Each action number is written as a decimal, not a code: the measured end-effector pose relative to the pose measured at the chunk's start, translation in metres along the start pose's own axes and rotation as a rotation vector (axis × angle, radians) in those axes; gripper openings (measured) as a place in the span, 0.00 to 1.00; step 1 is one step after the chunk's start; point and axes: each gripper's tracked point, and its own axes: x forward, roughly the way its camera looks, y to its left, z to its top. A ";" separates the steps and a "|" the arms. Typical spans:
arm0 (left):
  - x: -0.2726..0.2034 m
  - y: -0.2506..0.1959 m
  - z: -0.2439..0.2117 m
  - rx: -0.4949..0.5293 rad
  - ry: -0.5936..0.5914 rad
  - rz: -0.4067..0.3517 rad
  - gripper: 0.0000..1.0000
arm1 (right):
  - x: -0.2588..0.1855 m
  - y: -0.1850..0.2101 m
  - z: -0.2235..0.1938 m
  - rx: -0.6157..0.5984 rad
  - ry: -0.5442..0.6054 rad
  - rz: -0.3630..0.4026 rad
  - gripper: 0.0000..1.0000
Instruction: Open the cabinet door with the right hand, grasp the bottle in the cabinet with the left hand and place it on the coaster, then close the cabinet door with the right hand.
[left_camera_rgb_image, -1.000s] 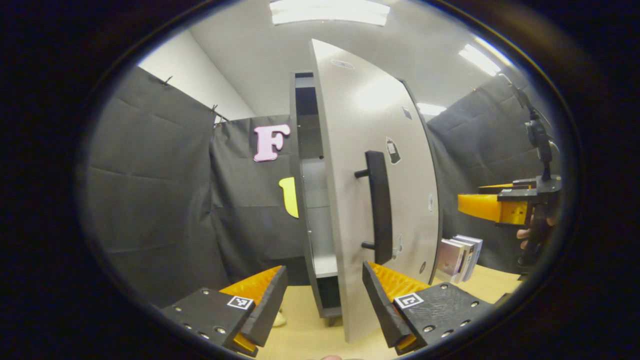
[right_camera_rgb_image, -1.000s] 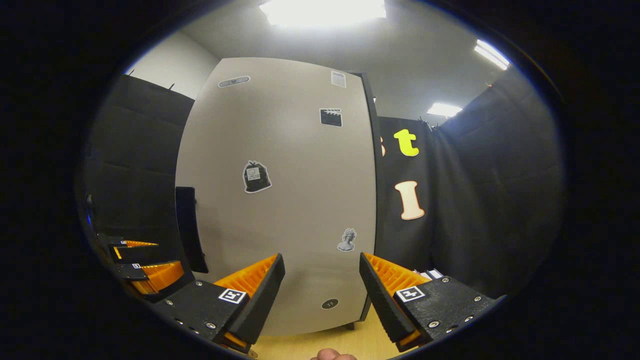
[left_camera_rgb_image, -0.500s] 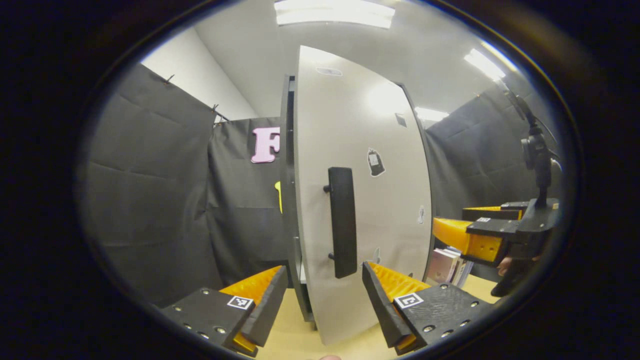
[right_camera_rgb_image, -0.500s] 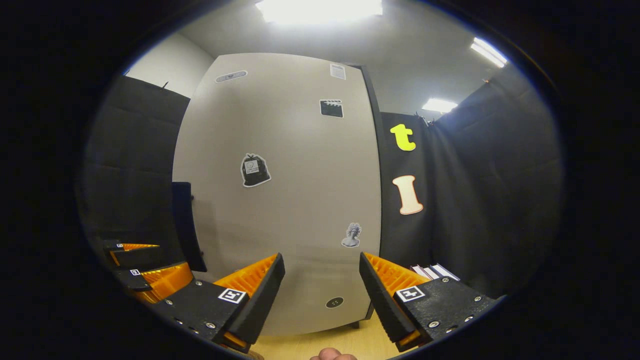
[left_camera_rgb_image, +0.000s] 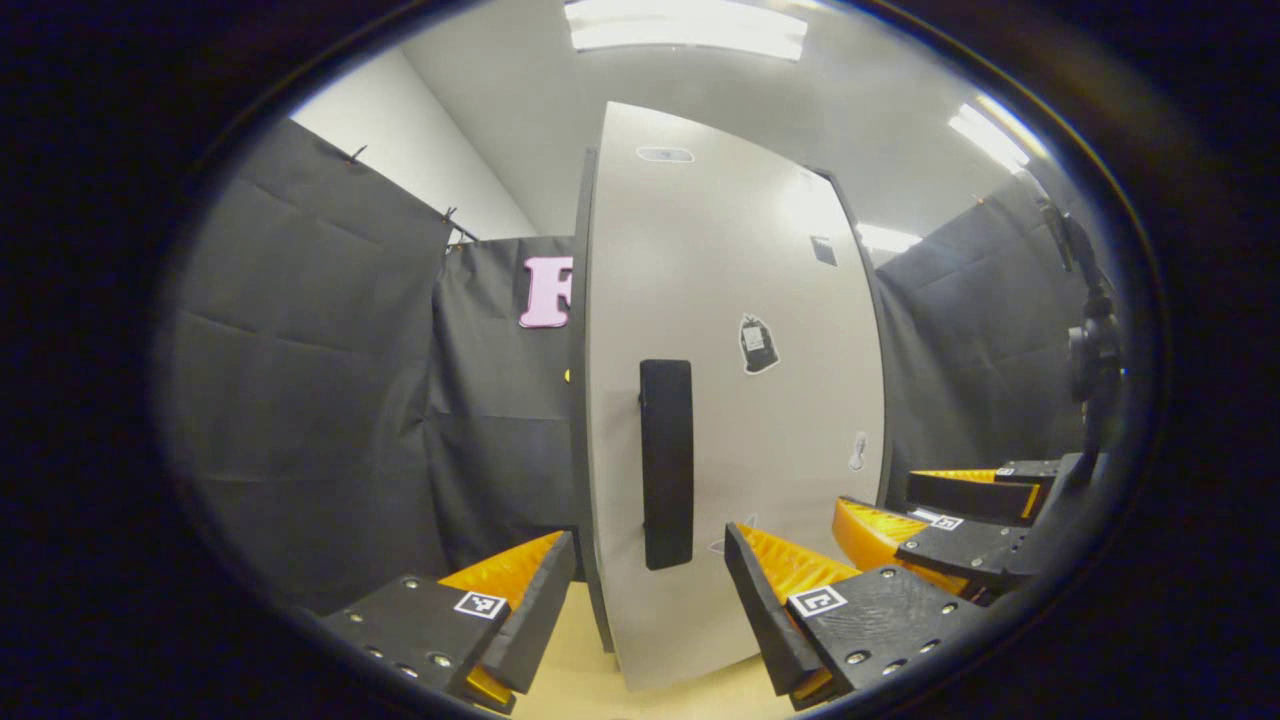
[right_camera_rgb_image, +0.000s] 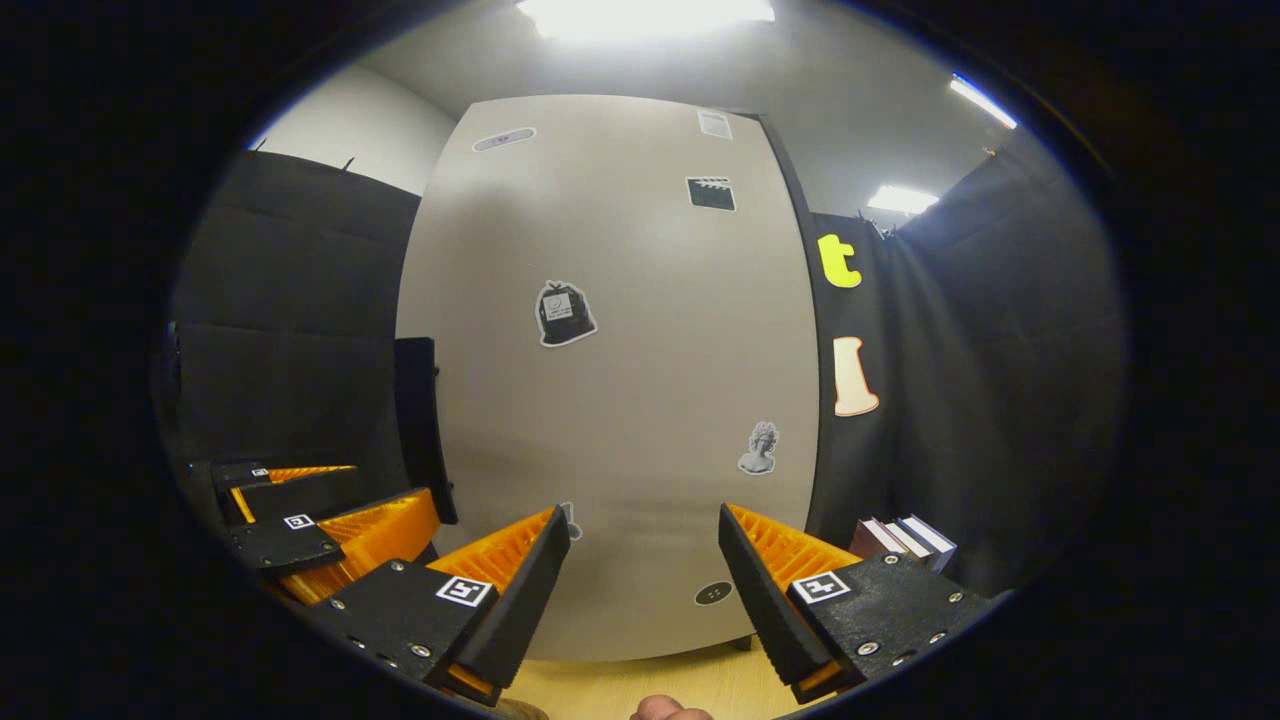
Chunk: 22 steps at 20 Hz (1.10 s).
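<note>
Facing the tall pale grey cabinet door (left_camera_rgb_image: 730, 400) straight on, we hold our left gripper (left_camera_rgb_image: 650, 610) with its two fingers spread wide and nothing between them. The door's flat black vertical bar handle (left_camera_rgb_image: 667, 465) stands just above and ahead of the gap between those fingers, apart from both. The door lies nearly flush against the dark cabinet frame (left_camera_rgb_image: 578, 400), whose edge shows as a thin strip just left of the handle. To the right of our left gripper, close beside its right finger, the right gripper (left_camera_rgb_image: 925, 510) reaches toward the lower part of the door.

In the right gripper view, our right gripper (right_camera_rgb_image: 645, 590) is likewise spread apart and empty, with the door (right_camera_rgb_image: 620, 400) right ahead and the handle (right_camera_rgb_image: 420, 430) off to the left. The left gripper (right_camera_rgb_image: 330, 510) shows at the lower left, below the handle. A few upright books (right_camera_rgb_image: 905, 540) stand to the right, beyond the right finger, on the light wooden tabletop (right_camera_rgb_image: 620, 685). We cannot see the bottle or the coaster from where we are.
</note>
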 end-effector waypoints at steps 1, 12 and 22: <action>0.002 0.000 -0.002 0.009 0.005 0.012 0.86 | 0.001 0.001 -0.003 -0.005 0.011 0.005 0.93; 0.004 0.000 -0.006 -0.001 0.057 -0.003 0.86 | 0.006 0.011 0.005 -0.021 -0.035 0.015 0.92; 0.003 0.000 -0.006 -0.011 0.054 0.004 0.92 | 0.005 0.004 0.006 -0.049 -0.043 -0.021 0.93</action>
